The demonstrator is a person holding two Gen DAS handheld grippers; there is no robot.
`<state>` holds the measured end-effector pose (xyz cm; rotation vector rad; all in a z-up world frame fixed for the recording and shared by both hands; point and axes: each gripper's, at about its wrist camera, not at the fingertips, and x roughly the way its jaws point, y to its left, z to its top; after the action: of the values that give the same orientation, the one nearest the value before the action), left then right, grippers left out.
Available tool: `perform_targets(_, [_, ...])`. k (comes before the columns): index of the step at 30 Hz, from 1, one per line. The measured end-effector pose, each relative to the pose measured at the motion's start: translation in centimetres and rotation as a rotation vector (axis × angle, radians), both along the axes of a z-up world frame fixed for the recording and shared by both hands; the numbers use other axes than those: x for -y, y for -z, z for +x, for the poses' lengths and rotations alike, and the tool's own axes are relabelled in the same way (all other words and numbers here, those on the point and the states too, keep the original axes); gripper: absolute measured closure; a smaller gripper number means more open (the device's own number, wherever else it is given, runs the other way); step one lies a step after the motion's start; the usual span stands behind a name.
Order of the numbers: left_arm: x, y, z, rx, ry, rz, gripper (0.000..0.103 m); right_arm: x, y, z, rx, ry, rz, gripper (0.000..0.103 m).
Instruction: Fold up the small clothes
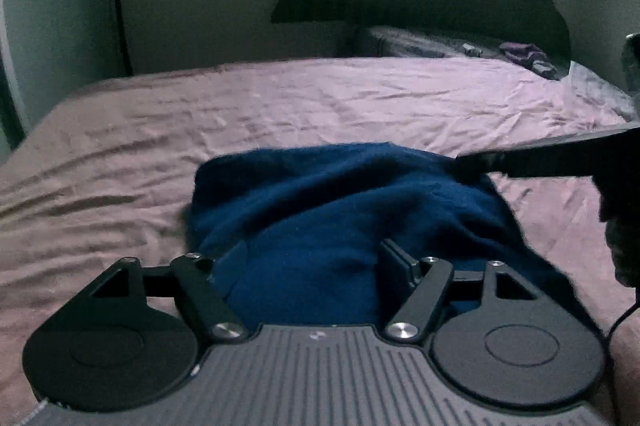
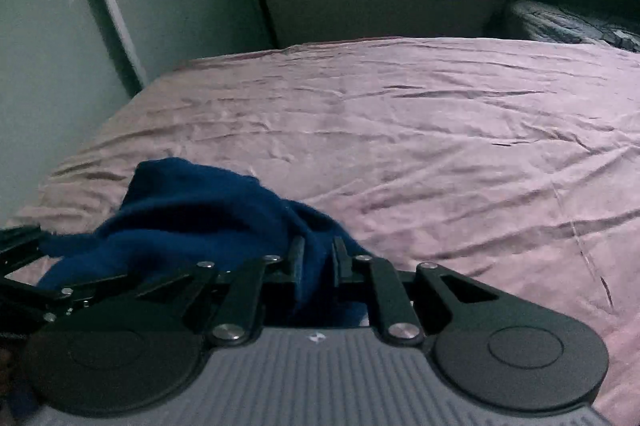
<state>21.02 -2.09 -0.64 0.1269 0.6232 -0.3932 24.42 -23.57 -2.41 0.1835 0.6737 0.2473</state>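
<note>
In the left wrist view, the dark blue garment (image 1: 340, 222) lies crumpled at lower centre on the pink bedsheet (image 1: 200, 113), its length running left to right, under the spread left gripper (image 1: 316, 266). In the right wrist view it bunches at lower left, trailing toward the frame's bottom, a fold pinched in the right gripper (image 2: 318, 262).

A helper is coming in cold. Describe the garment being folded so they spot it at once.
Start at the wide bed covered by a wrinkled pink sheet. Near its front edge lies a rumpled blue garment, pinched by the right gripper. It is the only deep blue cloth there; the other clothes lie far back, dull purple-grey.
</note>
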Motion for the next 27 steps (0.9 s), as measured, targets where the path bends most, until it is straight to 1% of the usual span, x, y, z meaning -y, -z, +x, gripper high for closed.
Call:
perform_targets(2, [-0.6, -0.7, -1.9, 0.021, -0.009, -0.042, 0.019, -0.3, -1.7, -2.4, 0.091, 0.032, -0.047, 0.089])
perform_targets(3, [-0.9, -0.8, -2.7, 0.021, -0.015, -0.064, 0.017, -0.6, -2.5, -3.8, 0.135, 0.021, -0.044, 0.089])
perform_targets(4, [-1.0, -0.9, -3.1, 0.013, -0.021, -0.072, 0.016, -1.0, -3.0, -5.0, 0.161, -0.023, -0.029, 0.089])
perform_targets(5, [-0.9, -0.7, -3.6, 0.005, -0.029, -0.070, 0.015, -1.7, -3.1, -5.6, 0.159, -0.077, -0.016, 0.089])
perform_targets(6, [-0.7, -0.4, -3.8, 0.003, -0.036, -0.056, 0.015, -2.4, -2.8, -6.2, 0.137, -0.129, -0.011, 0.089])
perform_targets(7, [-0.4, 0.0, -4.1, 0.011, -0.043, -0.027, 0.015, -3.1, -2.2, -6.3, 0.098, -0.164, -0.023, 0.089])
perform_targets(8, [-0.1, 0.3, -4.2, 0.014, -0.057, 0.001, 0.014, -3.8, -1.4, -6.1, 0.061, -0.184, -0.055, 0.089])
perform_targets(9, [0.1, 0.5, -4.4, 0.006, -0.076, 0.019, 0.013, -4.4, -0.5, -5.8, 0.034, -0.184, -0.109, 0.089])
perform_targets(10, [0.2, 0.6, -4.3, -0.009, -0.095, 0.016, 0.012, -4.6, 0.3, -5.5, 0.024, -0.166, -0.145, 0.089])
perform_targets(11, [0.1, 0.6, -4.5, -0.020, -0.111, 0.003, 0.008, -4.3, 0.5, -5.4, 0.021, -0.145, -0.127, 0.088])
perform_targets(12, [0.0, 0.7, -4.6, -0.033, -0.124, -0.013, 0.006, -3.8, 0.2, -5.4, 0.015, -0.120, -0.086, 0.088])
perform_targets(13, [-0.2, 0.8, -4.6, -0.043, -0.132, -0.024, 0.005, -3.7, -0.2, -5.8, 0.029, -0.098, -0.074, 0.088])
perform_targets(16, [-0.4, 1.2, -4.7, -0.056, -0.161, -0.030, 0.004, -4.0, -1.7, -8.0, 0.092, -0.084, -0.112, 0.087])
perform_targets(18, [-0.5, 1.4, -4.9, -0.058, -0.180, -0.035, 0.003, -4.7, -1.6, -8.4, 0.080, -0.122, -0.102, 0.086])
perform_targets(20, [-0.3, 1.4, -5.1, -0.047, -0.189, -0.026, 0.003, -5.1, -0.7, -8.3, 0.060, -0.127, -0.127, 0.086])
perform_targets(22, [0.0, 1.4, -5.5, -0.033, -0.192, -0.006, 0.003, -5.1, 0.0, -8.3, 0.052, -0.095, -0.168, 0.084])
perform_targets(23, [0.2, 1.3, -5.6, -0.030, -0.193, 0.001, 0.003, -4.9, 0.2, -8.2, 0.047, -0.075, -0.158, 0.078])
perform_targets(24, [0.2, 1.2, -5.8, -0.028, -0.193, 0.004, 0.003, -4.6, 0.0, -8.3, 0.045, -0.053, -0.143, 0.074])
perform_targets(27, [0.2, 1.2, -5.9, -0.037, -0.196, -0.001, 0.003, -5.0, -0.9, -9.5, 0.091, -0.020, -0.157, 0.074])
